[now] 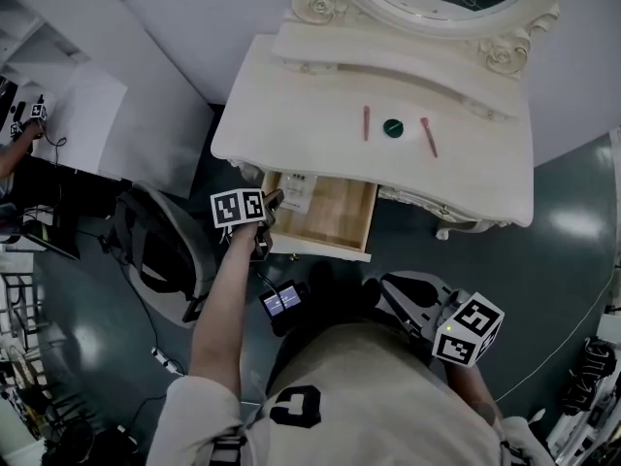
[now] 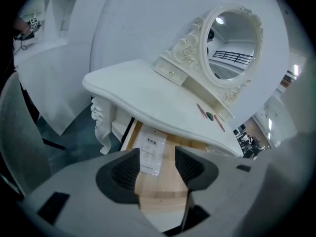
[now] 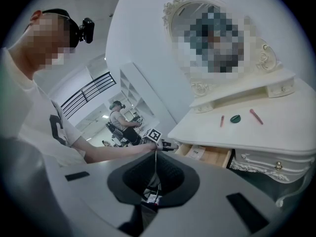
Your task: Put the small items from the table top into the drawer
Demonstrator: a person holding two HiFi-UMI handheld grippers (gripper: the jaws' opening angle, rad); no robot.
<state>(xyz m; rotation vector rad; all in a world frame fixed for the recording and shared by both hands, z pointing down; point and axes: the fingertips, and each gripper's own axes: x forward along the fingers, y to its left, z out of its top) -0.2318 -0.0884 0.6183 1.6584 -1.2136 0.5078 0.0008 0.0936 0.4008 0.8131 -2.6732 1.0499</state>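
**Desk:** Start at the left of the head view. What do you have?

**Operator:** At middle left I see a grey chair (image 1: pixel 160 250). Just right of it is my left gripper (image 1: pixel 275 202), at the left edge of the open drawer (image 1: pixel 340 212). In the left gripper view its jaws stand wide apart with nothing pinched between them. Through the gap I look down on the drawer's wooden floor.

**Desk:** Anything in the drawer?

**Operator:** A white packet (image 1: pixel 296 190) with print on it, lying flat in the left part. In the left gripper view the packet (image 2: pixel 152 152) sits beyond the jaws, clear of both pads.

**Desk:** And the table top?

**Operator:** The small items are on the white dressing table (image 1: pixel 291 115), at upper centre of the frame and below the mirror (image 1: pixel 320 3). From left I count a left pink stick (image 1: pixel 366 122), a green round piece (image 1: pixel 392 127) and a right pink stick (image 1: pixel 428 136). They lie near one another in a row, none touching, and well apart from both grippers.

**Desk:** Right side?

**Operator:** My right gripper (image 1: pixel 378 284) is at lower right, close to my body and away from the table. In the right gripper view its jaws are pressed together, with nothing held.
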